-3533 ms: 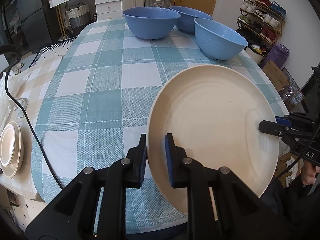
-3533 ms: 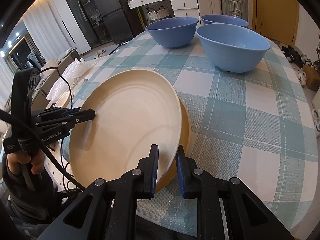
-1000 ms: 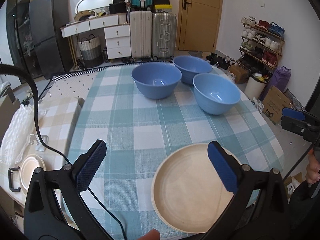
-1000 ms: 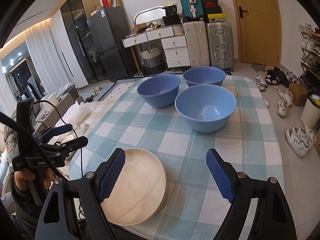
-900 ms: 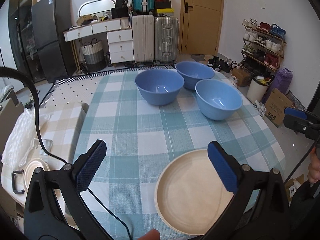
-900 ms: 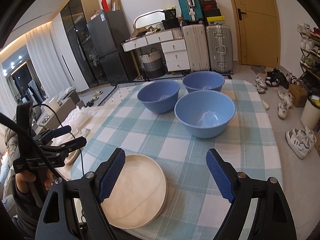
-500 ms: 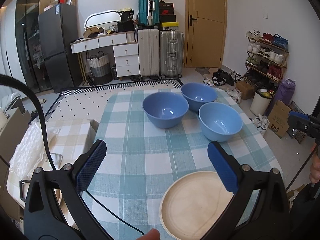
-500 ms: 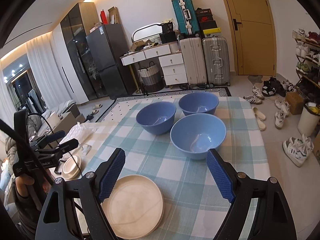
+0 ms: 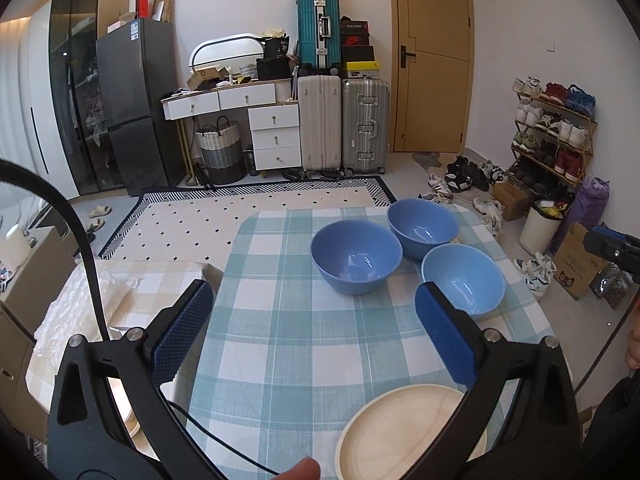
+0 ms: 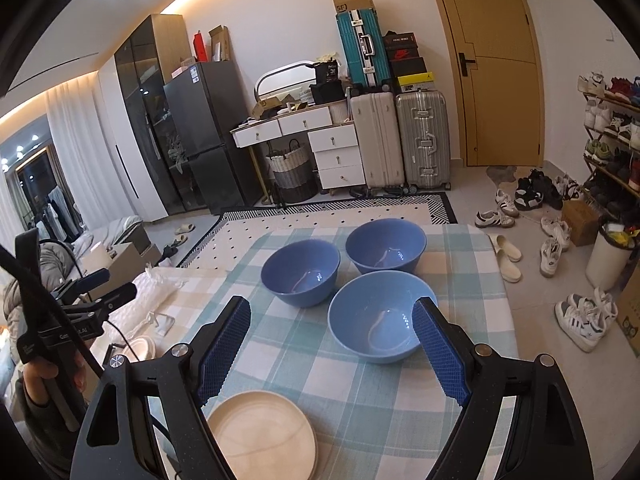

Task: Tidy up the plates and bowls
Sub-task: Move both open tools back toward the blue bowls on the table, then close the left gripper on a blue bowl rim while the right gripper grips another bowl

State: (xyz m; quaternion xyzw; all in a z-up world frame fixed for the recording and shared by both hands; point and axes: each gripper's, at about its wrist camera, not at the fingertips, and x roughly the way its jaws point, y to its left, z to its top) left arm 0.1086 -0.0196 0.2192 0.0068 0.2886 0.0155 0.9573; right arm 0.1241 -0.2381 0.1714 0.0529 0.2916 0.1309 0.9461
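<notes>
A stack of cream plates (image 9: 400, 436) (image 10: 260, 432) lies at the near edge of the checked table (image 9: 280, 320) (image 10: 360, 400). Three blue bowls stand grouped at the far end: one on the left (image 9: 356, 256) (image 10: 300, 272), one at the back (image 9: 423, 228) (image 10: 386, 244), and the nearest one on the right (image 9: 464, 280) (image 10: 380, 316). My left gripper (image 9: 312, 320) hangs open and empty, high above the table. My right gripper (image 10: 332, 320) is also open and empty, level with it. Each gripper shows at the edge of the other's view.
A lower side table at the left carries bubble wrap (image 9: 80, 304) and small cream plates (image 10: 140, 348). A black cable (image 9: 92, 280) loops over that side. Suitcases (image 9: 344, 124), a white dresser and a fridge line the far wall. Shoes (image 10: 556, 252) and a shoe rack lie to the right.
Earlier both grippers were shut on a cream plate's rim. Now both are open and have risen away from the table, and the plate lies on the stack.
</notes>
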